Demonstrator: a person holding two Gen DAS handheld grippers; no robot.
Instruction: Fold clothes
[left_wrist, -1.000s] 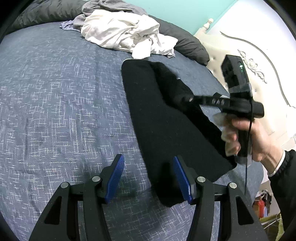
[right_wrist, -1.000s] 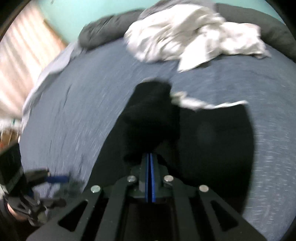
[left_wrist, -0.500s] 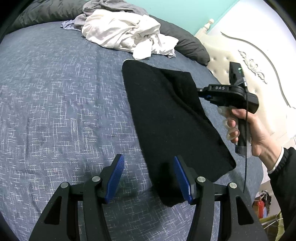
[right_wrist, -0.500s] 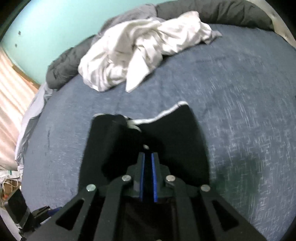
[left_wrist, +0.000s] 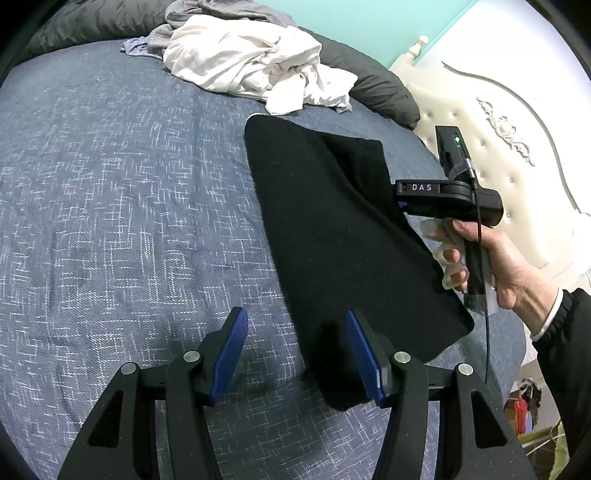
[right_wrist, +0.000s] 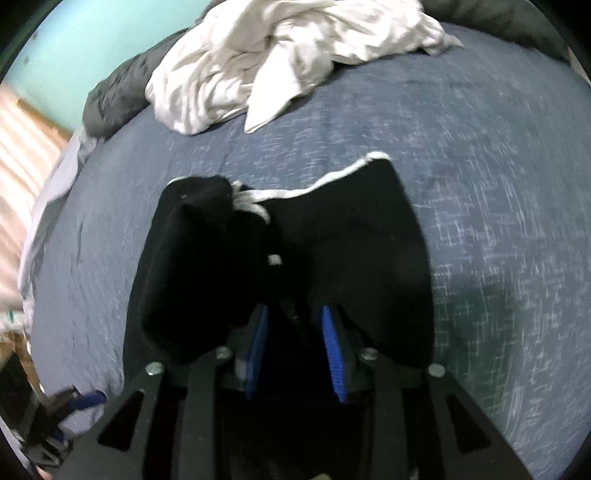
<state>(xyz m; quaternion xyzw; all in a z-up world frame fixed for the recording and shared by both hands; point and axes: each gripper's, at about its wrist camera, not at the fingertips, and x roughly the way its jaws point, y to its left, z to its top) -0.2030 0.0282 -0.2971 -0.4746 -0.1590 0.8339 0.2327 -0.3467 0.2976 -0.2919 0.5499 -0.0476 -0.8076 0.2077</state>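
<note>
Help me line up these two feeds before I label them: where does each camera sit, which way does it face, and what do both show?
Left wrist: on the left gripper, jaws open and empty, looking down across the blue bedspread; the right hand shows holding its gripper at the black garment.
Right wrist: on the right gripper, jaws opening with black cloth between them, facing the white clothes pile.
Shared: black garment, white pile, bedspread, dark pillow; each view shows the other gripper.
</note>
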